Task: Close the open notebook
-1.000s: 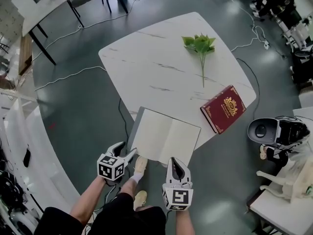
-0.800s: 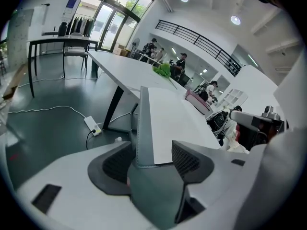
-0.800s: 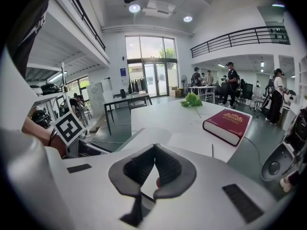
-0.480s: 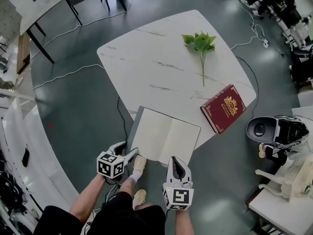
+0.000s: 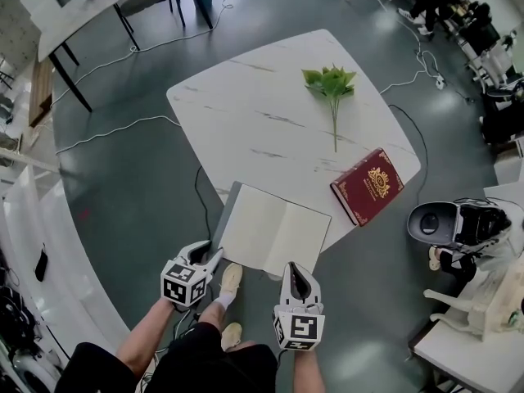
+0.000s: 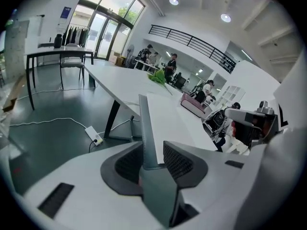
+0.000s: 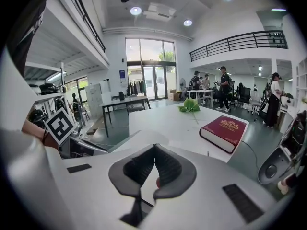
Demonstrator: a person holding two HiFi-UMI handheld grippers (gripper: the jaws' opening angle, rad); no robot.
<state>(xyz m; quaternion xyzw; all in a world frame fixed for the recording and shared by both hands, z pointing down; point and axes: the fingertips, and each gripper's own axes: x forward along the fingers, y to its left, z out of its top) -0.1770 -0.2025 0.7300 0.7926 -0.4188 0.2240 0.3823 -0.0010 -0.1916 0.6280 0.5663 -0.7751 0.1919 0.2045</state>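
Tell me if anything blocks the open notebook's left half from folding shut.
Nothing visible does. The open white-paged, grey-covered notebook has bare pages; the red hardcover book and green leafy sprig lie apart, farther up the white table. The left gripper has just been closing on the notebook's left cover edge.

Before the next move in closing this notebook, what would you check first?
1. Grip: the left gripper has just been closing its jaws, and they now clamp the grey cover of the notebook: ok.
2. Firm enough to swing the cover over: cannot tell.
3. Right gripper off the pages: ok, shut and empty, short of the near edge.
4. Red book apart from the notebook: ok.
5. Leafy sprig out of the way: ok.
6. Notebook fully supported by the table: not ok, its near part overhangs the edge.
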